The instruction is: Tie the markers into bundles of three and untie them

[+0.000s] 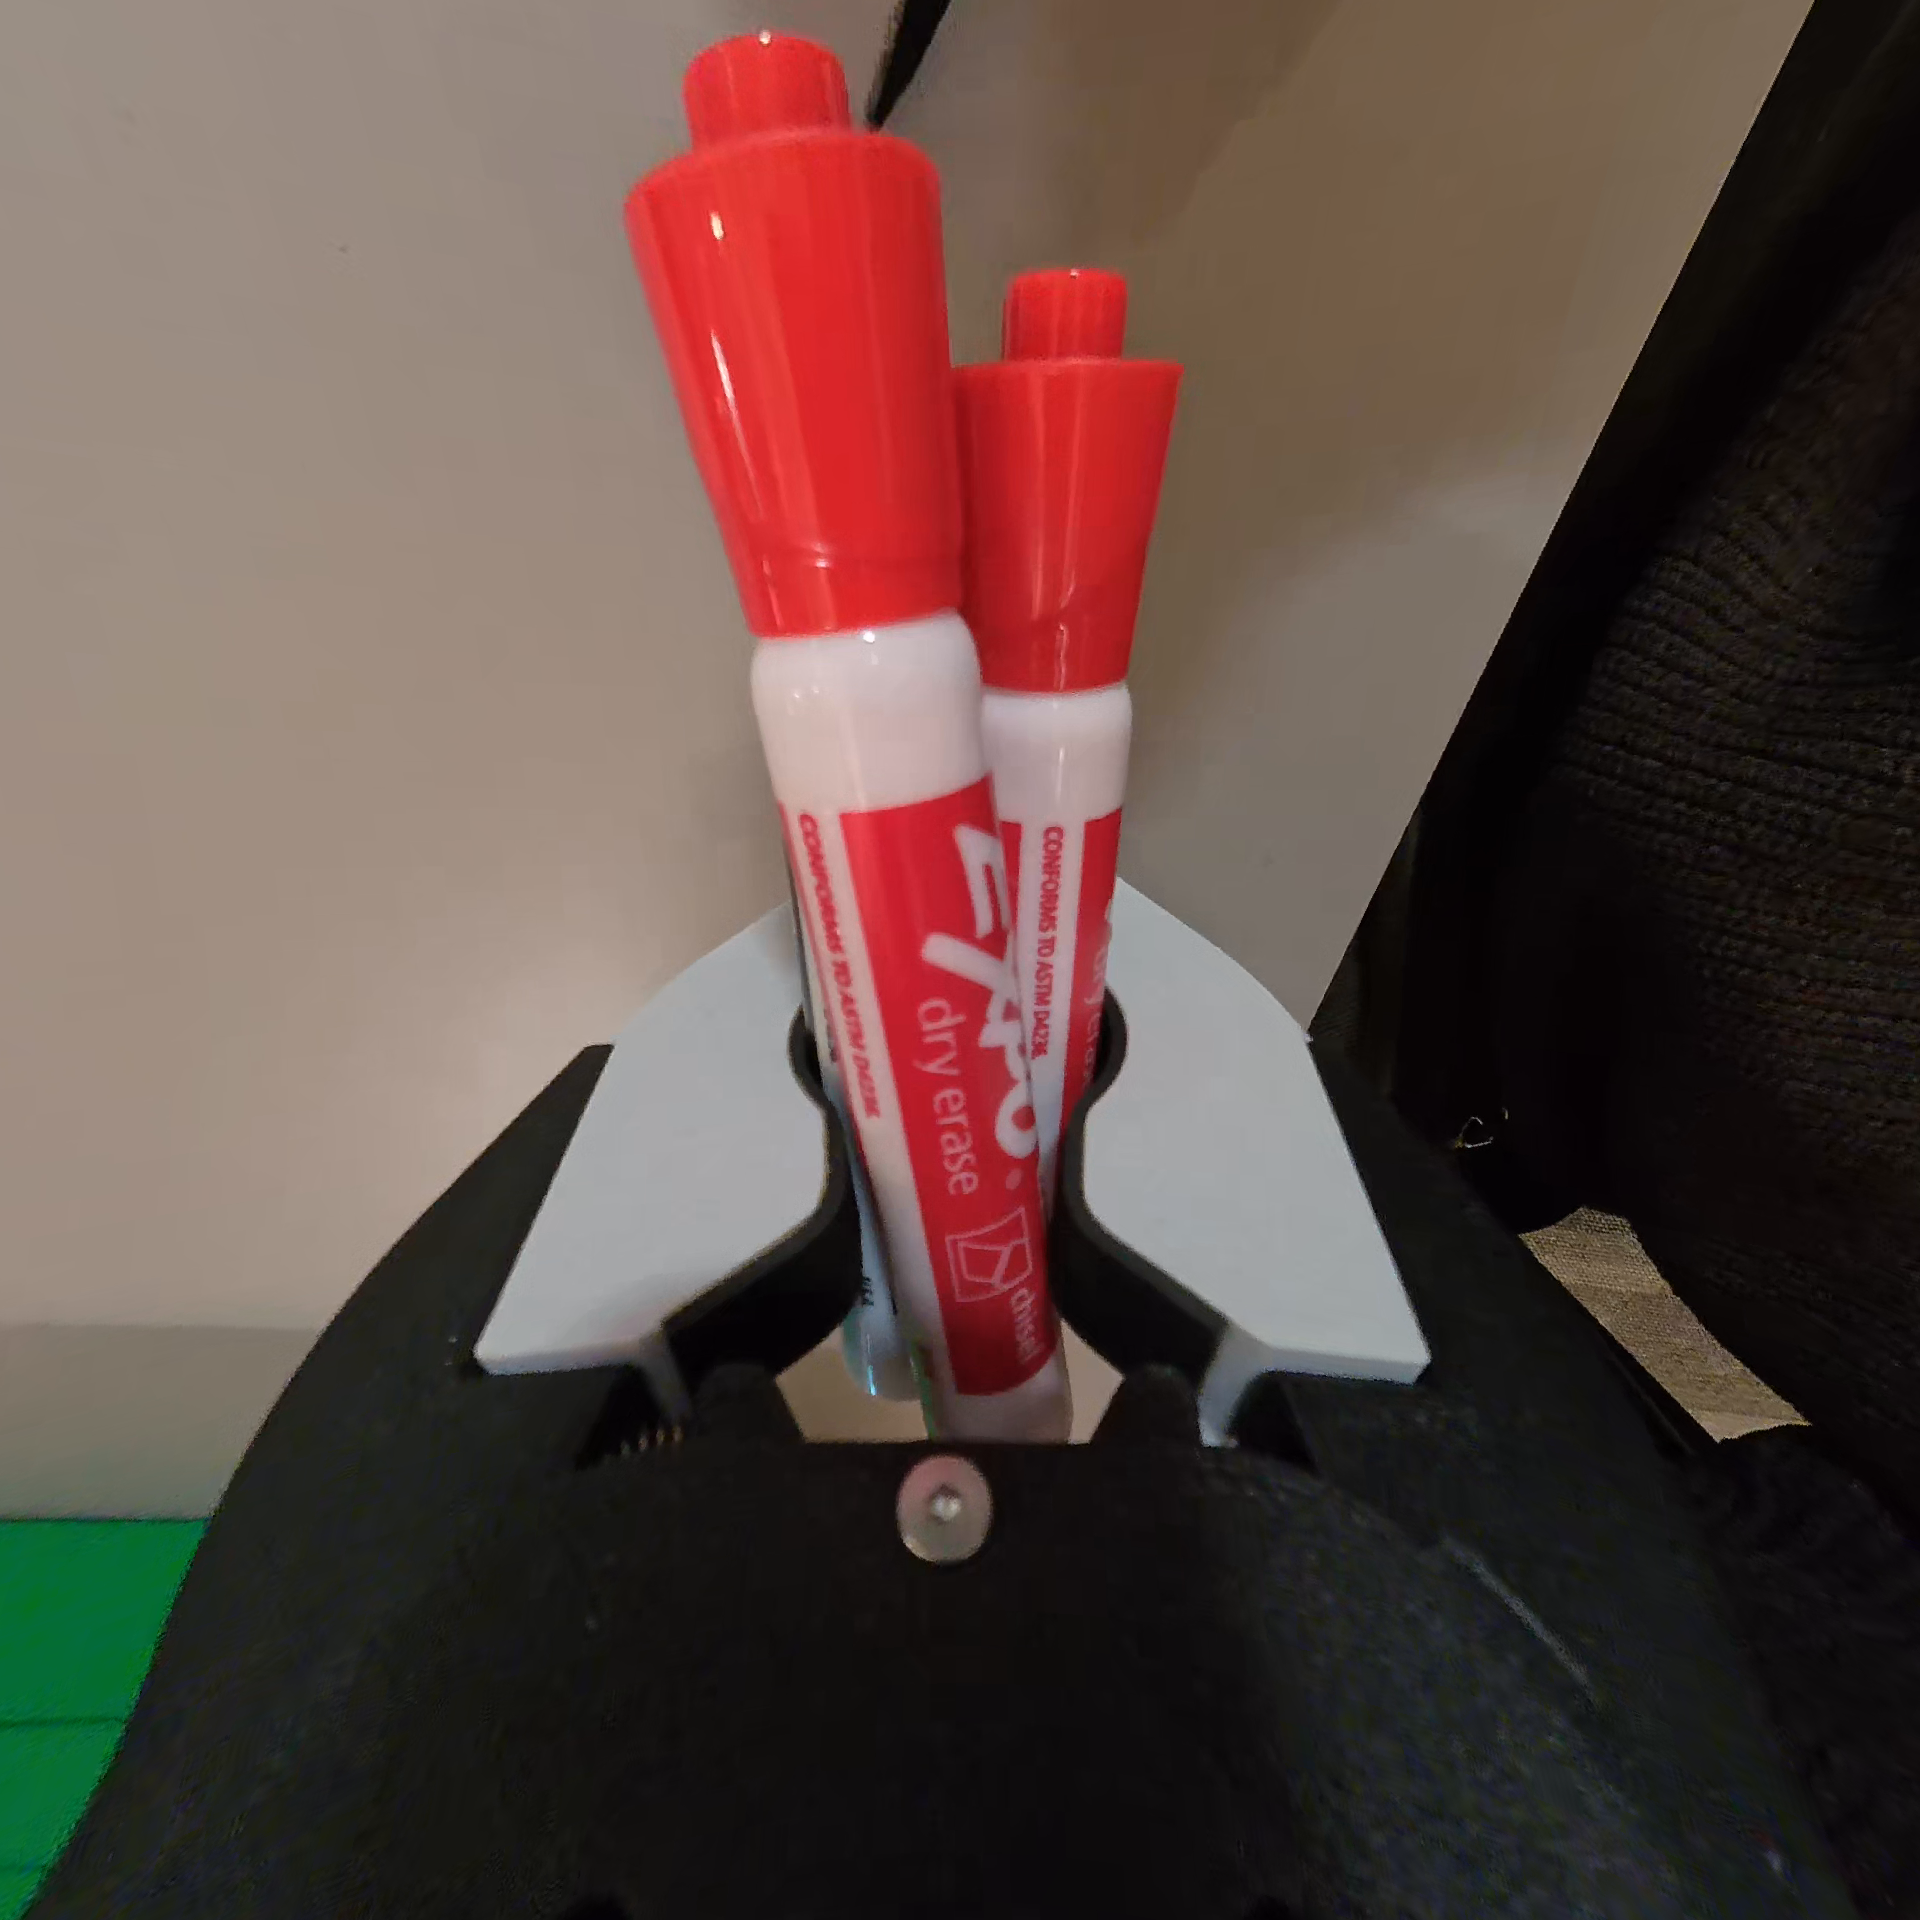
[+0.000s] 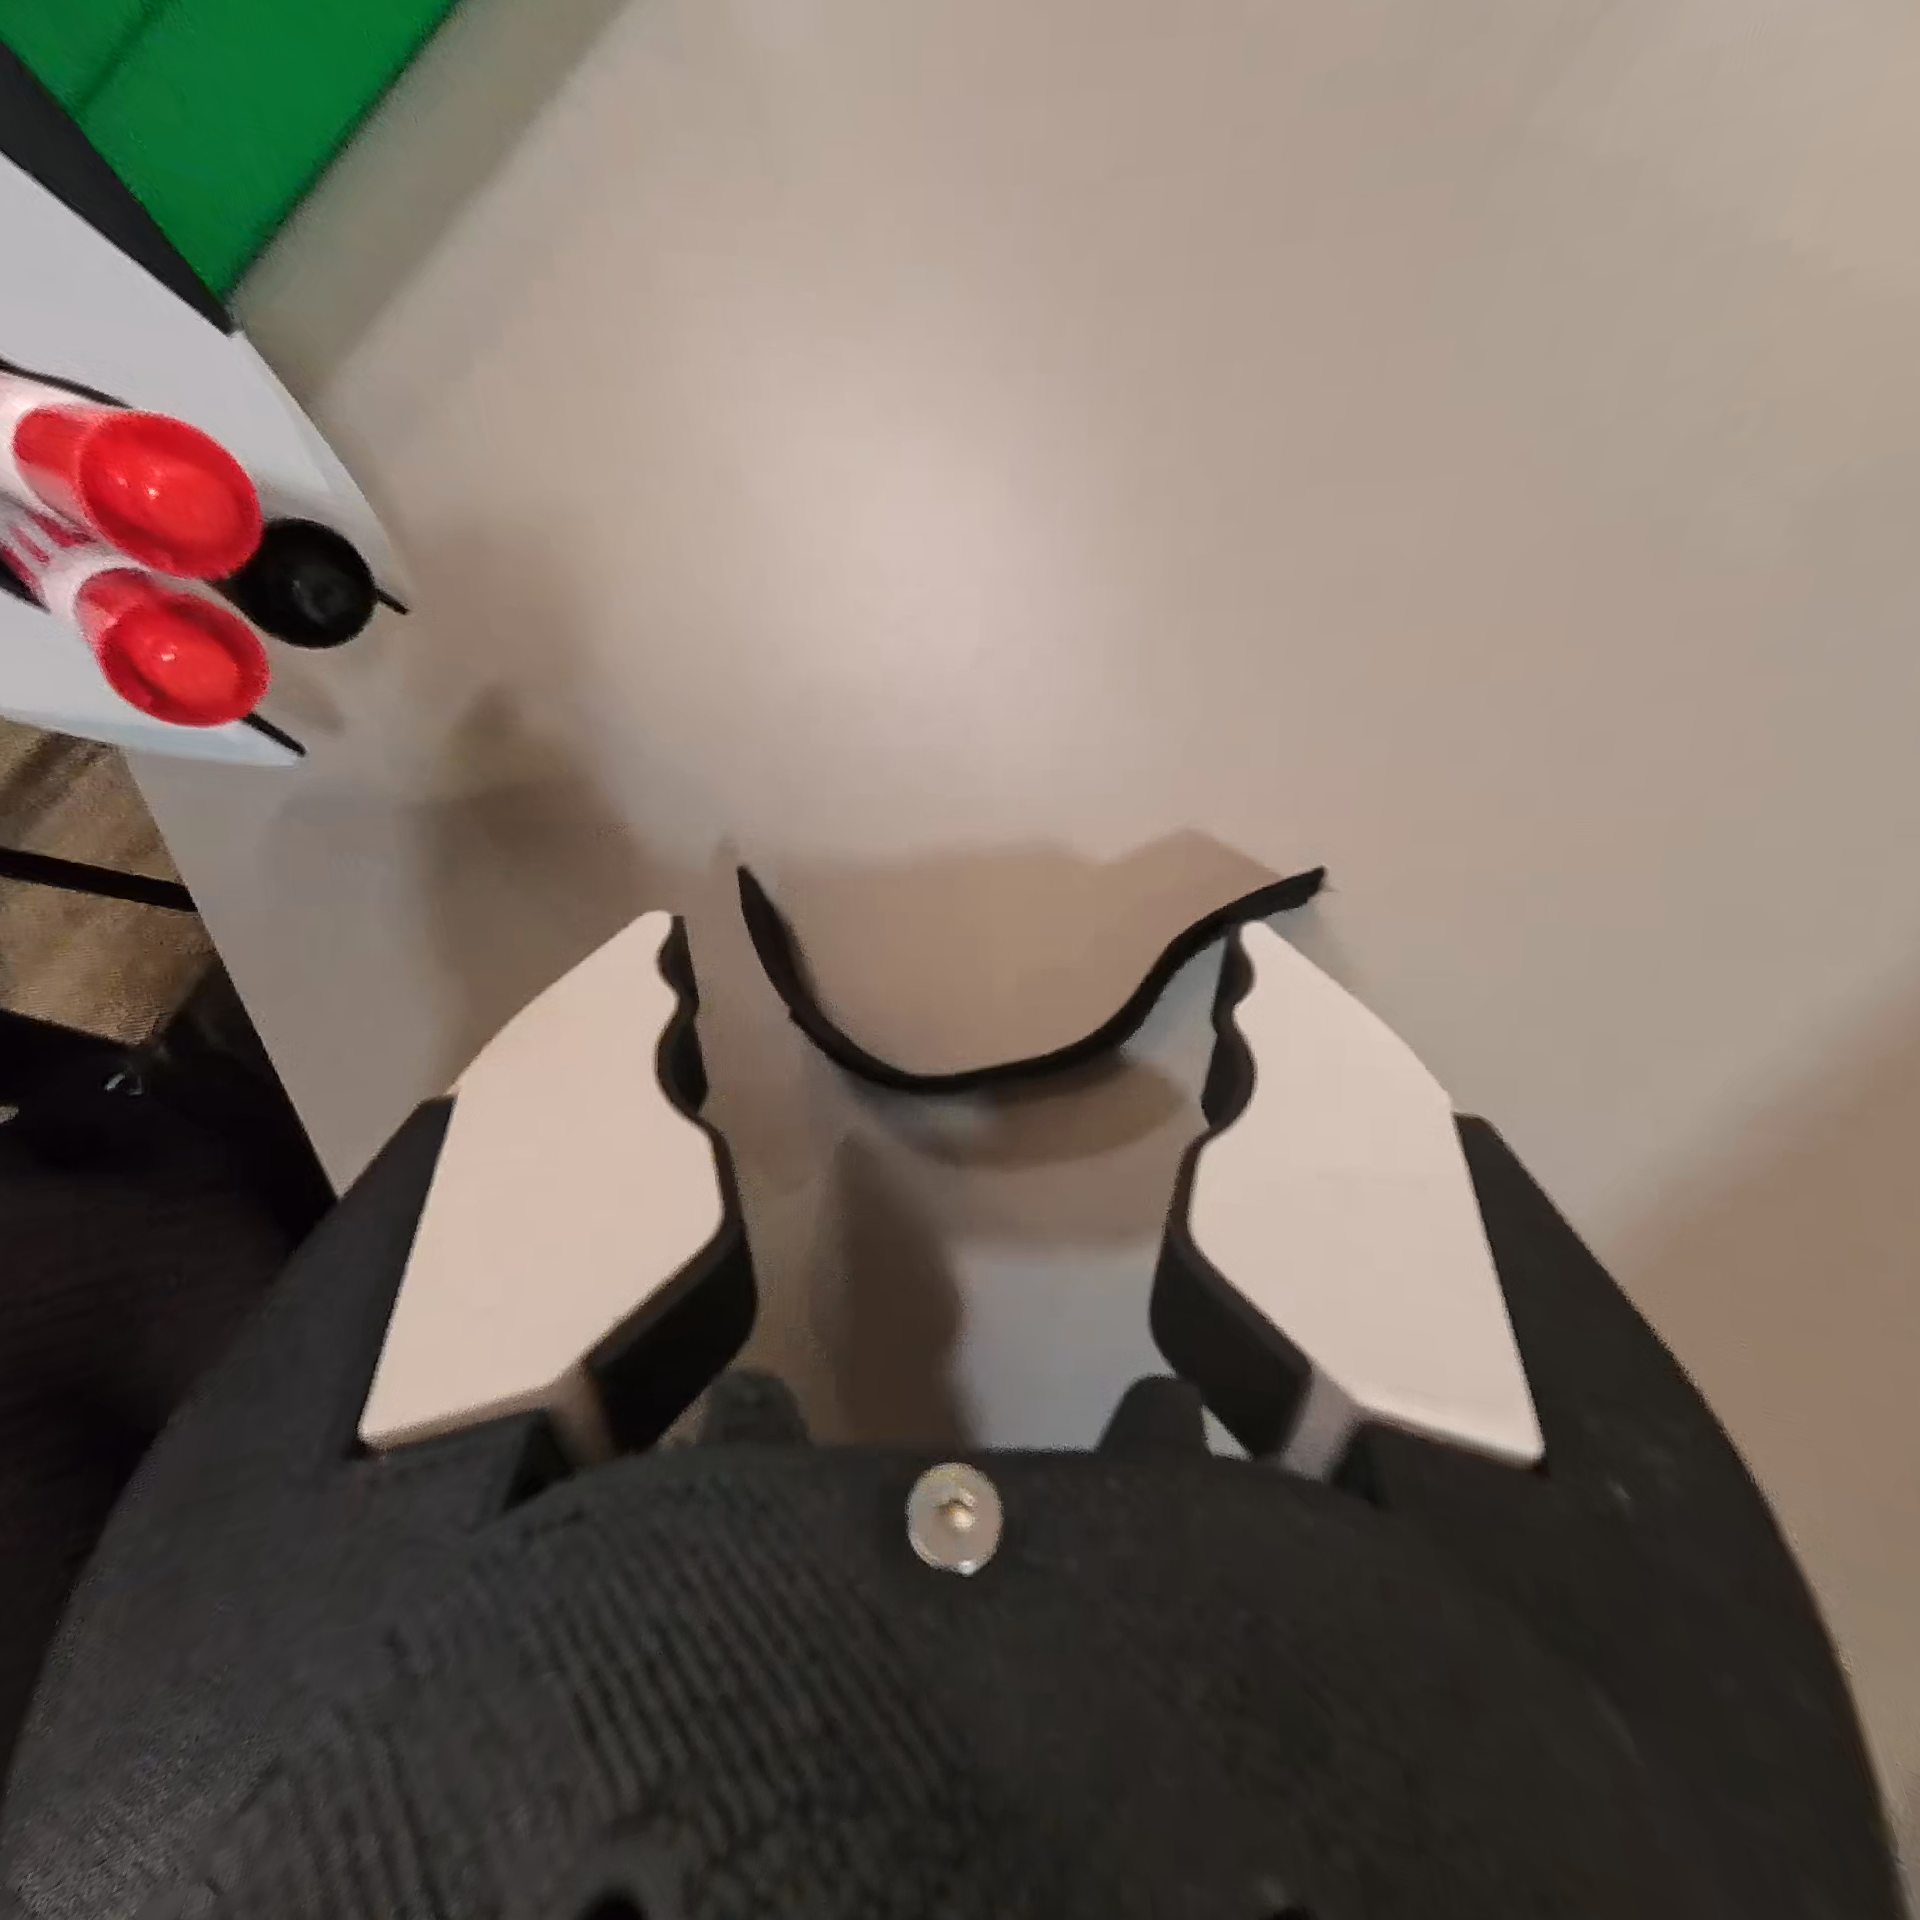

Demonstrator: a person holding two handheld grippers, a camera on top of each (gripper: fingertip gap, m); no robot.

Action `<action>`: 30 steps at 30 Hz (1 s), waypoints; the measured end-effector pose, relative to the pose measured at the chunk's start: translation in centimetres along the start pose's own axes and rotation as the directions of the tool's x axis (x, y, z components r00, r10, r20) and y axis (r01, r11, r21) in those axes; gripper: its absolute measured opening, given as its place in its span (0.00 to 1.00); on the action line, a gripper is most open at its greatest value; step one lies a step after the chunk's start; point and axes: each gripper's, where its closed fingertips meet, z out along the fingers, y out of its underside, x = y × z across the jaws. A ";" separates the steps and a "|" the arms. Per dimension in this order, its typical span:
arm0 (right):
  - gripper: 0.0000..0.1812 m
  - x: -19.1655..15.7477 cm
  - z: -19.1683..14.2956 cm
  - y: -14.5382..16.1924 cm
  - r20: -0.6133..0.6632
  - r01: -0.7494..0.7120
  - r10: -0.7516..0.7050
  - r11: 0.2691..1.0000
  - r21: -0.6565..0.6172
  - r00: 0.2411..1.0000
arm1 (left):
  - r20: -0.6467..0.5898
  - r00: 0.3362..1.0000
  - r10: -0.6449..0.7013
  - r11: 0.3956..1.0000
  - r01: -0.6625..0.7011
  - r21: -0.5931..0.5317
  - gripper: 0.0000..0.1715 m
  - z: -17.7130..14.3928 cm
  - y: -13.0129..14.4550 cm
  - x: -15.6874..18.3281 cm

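We note glossy red plastic caps on the two markers point(image 1: 935, 727), with smooth white barrels. The left gripper point(image 1: 951, 1060) shows matt white plates and black rubbery lining on the jaws; its body is rough, ridged black plastic with a shiny metal screw point(image 1: 941, 1507). The desk point(image 2: 1039, 416) looks smooth, matt beige. Dark knitted cloth point(image 1: 1714, 831) appears coarse.
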 end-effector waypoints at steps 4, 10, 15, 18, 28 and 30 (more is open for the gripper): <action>0.55 0.5 0.8 1.1 -0.093 0.091 -0.098 0.993 -0.075 0.991 | -0.001 1.000 0.001 1.000 -0.001 -0.010 0.26 0.1 0.1 0.1; 0.54 -0.2 2.0 1.3 -0.124 0.199 -0.215 0.972 -0.127 0.969 | 0.001 1.000 0.006 1.000 -0.006 -0.009 0.26 0.0 0.0 0.2; 0.45 -0.4 2.5 1.7 -0.109 0.275 -0.294 0.948 -0.161 0.950 | 0.004 1.000 0.010 1.000 -0.010 -0.011 0.26 -0.1 -0.1 0.4; 0.38 -0.5 2.3 1.8 -0.094 0.283 -0.300 0.946 -0.157 0.949 | 0.004 1.000 0.011 1.000 -0.011 -0.008 0.26 -0.2 -0.1 0.4; 0.30 -6.1 -1.5 -3.9 0.238 0.154 -0.242 0.930 0.335 0.941 | -0.067 0.997 -0.023 0.994 0.030 0.102 0.26 -1.4 -0.2 0.2; 0.30 -7.2 -2.7 -5.1 0.324 0.070 -0.224 0.902 0.425 0.919 | -0.069 0.997 -0.038 0.993 0.045 0.107 0.26 -1.6 0.0 0.0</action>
